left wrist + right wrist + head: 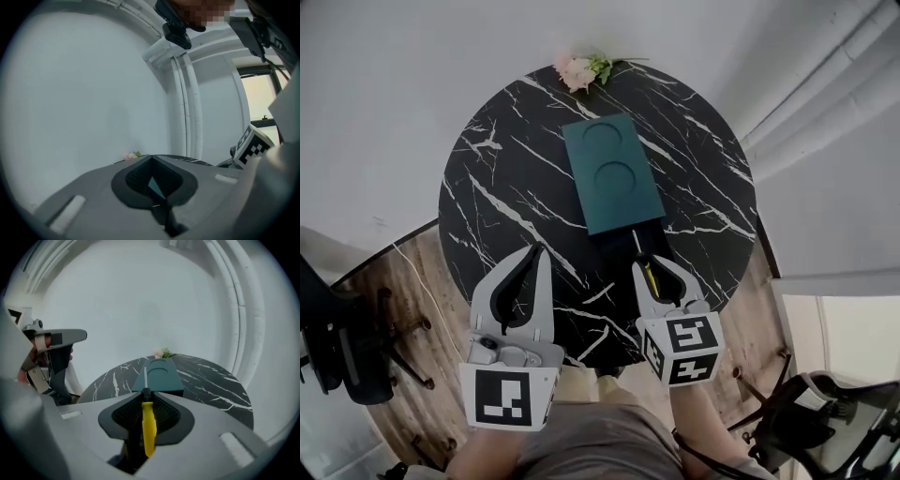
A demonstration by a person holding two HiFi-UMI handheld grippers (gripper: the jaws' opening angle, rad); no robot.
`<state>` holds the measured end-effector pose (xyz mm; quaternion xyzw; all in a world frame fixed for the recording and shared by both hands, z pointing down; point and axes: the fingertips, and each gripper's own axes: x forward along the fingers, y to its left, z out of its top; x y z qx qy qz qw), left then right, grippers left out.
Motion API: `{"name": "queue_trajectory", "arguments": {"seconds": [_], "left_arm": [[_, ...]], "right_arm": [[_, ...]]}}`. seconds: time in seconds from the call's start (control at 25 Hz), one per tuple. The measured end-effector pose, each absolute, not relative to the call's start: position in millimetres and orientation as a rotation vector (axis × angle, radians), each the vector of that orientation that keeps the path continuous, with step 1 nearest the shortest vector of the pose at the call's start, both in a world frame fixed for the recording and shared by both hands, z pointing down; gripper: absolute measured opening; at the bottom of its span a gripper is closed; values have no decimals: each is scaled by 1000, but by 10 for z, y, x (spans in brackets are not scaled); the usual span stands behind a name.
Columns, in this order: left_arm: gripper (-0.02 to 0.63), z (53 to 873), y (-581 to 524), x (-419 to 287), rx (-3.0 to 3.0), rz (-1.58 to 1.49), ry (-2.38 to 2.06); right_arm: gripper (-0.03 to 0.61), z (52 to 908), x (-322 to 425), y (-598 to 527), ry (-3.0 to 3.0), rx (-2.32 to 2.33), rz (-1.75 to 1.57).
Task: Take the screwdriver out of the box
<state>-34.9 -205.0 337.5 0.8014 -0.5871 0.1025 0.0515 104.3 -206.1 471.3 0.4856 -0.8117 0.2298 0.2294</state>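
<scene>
The right tongs are clamped on the yellow handle of the screwdriver, its shaft pointed toward the teal box, while the left tongs are closed together on nothing. The withdrawal is judged nearly done, the tool being held just short of the box over the marble bench; next, a firm grip and a bare spot for setting down are called for. The pinch on the handle is shown plainly only in the right gripper view, whereas mostly wall and none of the tool is given by the left gripper view.
</scene>
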Motion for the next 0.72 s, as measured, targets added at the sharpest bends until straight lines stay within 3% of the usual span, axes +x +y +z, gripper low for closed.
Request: {"name": "queue_trajectory", "arguments": {"seconds": [0.72], "left_arm": [[0,2146,-1022,79,2635,56,-1988]], "right_arm": [[98,2195,1247,-1255,-2693,1514,90]]}}
